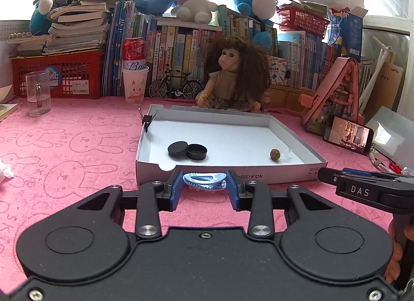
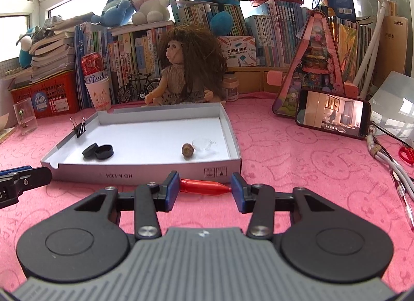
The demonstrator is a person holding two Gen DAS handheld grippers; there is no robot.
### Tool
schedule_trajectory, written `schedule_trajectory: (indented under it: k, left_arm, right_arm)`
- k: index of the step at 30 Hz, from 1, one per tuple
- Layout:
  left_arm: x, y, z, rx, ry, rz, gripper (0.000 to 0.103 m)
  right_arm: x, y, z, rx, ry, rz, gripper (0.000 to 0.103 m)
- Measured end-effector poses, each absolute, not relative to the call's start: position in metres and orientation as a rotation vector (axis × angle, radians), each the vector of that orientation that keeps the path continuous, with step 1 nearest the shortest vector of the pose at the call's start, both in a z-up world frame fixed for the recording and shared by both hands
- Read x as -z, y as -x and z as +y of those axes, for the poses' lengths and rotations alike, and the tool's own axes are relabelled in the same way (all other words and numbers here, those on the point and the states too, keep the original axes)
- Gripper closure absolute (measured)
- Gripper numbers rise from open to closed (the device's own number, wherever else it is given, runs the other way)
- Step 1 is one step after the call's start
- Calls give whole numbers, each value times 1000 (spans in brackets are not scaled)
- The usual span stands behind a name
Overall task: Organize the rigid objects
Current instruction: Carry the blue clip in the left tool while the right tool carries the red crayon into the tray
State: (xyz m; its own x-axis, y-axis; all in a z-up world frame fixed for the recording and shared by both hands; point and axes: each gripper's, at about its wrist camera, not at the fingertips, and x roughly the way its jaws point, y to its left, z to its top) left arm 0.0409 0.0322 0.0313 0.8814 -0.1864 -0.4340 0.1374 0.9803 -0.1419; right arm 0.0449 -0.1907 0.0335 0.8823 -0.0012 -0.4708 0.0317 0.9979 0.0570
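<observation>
My left gripper [image 1: 205, 189] sits low on the fuzzy pink rabbit-print cloth [image 1: 77, 151], its blue pads either side of a glossy pale-blue hair clip [image 1: 204, 180]; I cannot tell whether they are pressing on it. My right gripper [image 2: 205, 189] is spread wide around a smooth red pen-shaped piece [image 2: 204, 187] lying crosswise, its ends near both pads. Both things lie just outside the near wall of the shallow white cardboard tray [image 1: 284, 171], printed "NO.A-222A". Inside are two matte black round caps [image 1: 187, 150] touching each other, a mottled brown ball [image 2: 187, 149] beside a small clear cup [image 2: 203, 144], and a black binder clip [image 2: 79, 127] on the left rim. The tray's middle is bare. A red "Bud" can [image 1: 134, 53] stands in a paper cup behind.
</observation>
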Motion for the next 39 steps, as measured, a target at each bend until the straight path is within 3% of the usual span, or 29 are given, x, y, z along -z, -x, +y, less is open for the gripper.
schedule_trajectory:
  k: [16,39]
  left_arm:
    - [-36,-108,19,204,176,507,69]
    - [-3,-184,0,157,156,639,69]
  right_arm:
    - [-39,-94,-195,-79,-178,507,55]
    - [-19,-160,-191,-87,-155,640,55]
